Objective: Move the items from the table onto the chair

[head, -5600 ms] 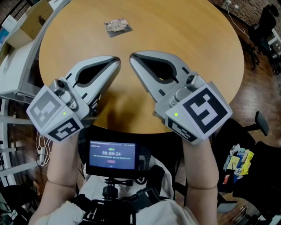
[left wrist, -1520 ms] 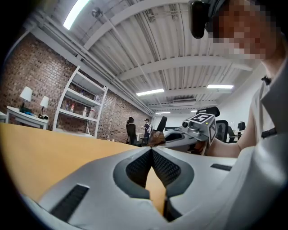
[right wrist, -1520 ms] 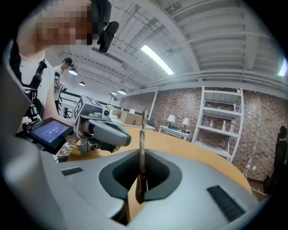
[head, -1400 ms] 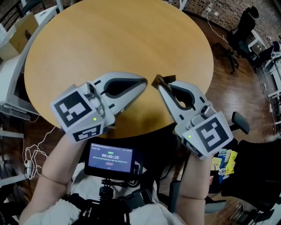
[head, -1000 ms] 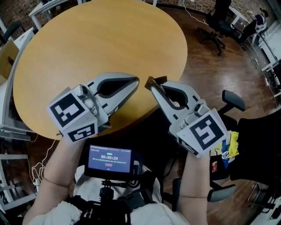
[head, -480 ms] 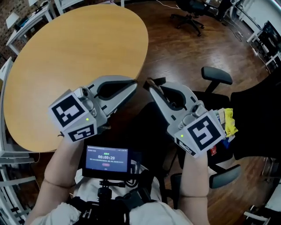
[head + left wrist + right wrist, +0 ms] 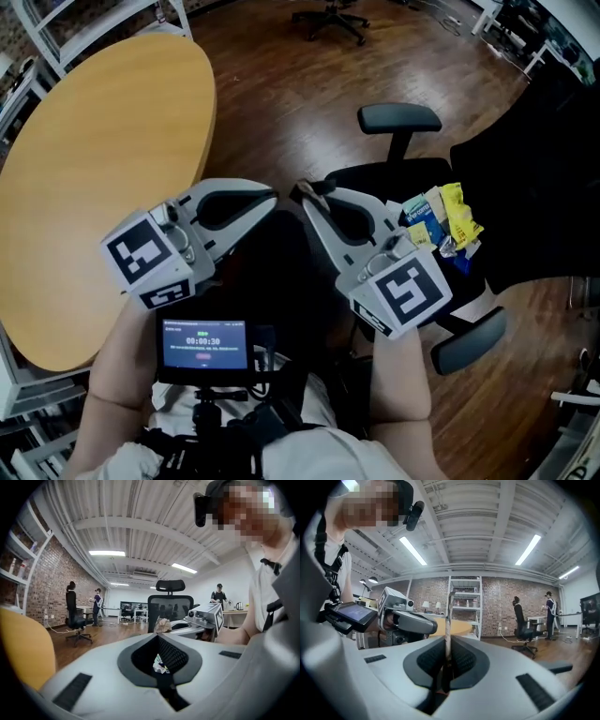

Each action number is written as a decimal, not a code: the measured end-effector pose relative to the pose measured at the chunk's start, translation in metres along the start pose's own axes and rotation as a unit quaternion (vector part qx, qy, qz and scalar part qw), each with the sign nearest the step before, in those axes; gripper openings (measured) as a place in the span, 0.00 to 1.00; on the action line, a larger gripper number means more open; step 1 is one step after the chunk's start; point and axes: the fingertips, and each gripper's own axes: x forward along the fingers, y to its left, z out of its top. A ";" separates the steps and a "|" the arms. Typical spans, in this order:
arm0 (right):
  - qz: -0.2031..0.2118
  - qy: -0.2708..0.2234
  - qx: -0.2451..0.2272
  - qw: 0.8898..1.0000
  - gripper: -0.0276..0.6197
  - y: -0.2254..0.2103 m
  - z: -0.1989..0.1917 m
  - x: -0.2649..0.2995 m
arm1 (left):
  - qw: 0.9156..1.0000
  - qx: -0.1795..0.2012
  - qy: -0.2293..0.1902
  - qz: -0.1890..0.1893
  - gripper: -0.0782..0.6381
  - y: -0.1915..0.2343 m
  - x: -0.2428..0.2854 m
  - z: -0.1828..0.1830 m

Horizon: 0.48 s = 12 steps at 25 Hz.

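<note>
My right gripper (image 7: 302, 192) is shut on a thin brownish packet (image 7: 310, 188), which sticks out past its tips. In the right gripper view the packet (image 7: 447, 620) stands edge-on between the closed jaws (image 7: 447, 640). My left gripper (image 7: 272, 196) is shut with nothing in it and hangs just left of the right one. A black office chair (image 7: 397, 118) stands to the right, with several colourful packets (image 7: 441, 219) on its seat. In the left gripper view the chair (image 7: 170, 605) is straight ahead, behind the right gripper (image 7: 206, 617). The round wooden table (image 7: 94, 169) lies to the left.
A small screen (image 7: 202, 343) is mounted at my chest. Dark wooden floor (image 7: 281, 66) spreads beyond the chair. White shelving (image 7: 465, 603) stands against a brick wall, and people (image 7: 548, 611) stand by desks and another chair far off.
Both grippers have swung right, off the table and towards the chair. The chair and its packets have come into view. The packet stays in the right gripper.
</note>
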 end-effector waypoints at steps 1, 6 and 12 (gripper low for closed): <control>-0.012 -0.003 0.000 1.000 0.05 -0.008 -0.003 -0.007 | 1.000 0.002 -0.006 -0.020 0.12 -0.004 0.008 -0.001; -0.052 0.010 0.022 0.998 0.05 -0.037 -0.028 -0.038 | 0.996 -0.013 -0.026 -0.088 0.12 -0.018 0.048 -0.016; -0.087 0.047 0.036 0.994 0.05 -0.053 -0.066 -0.064 | 0.993 -0.019 0.001 -0.119 0.12 -0.031 0.088 -0.051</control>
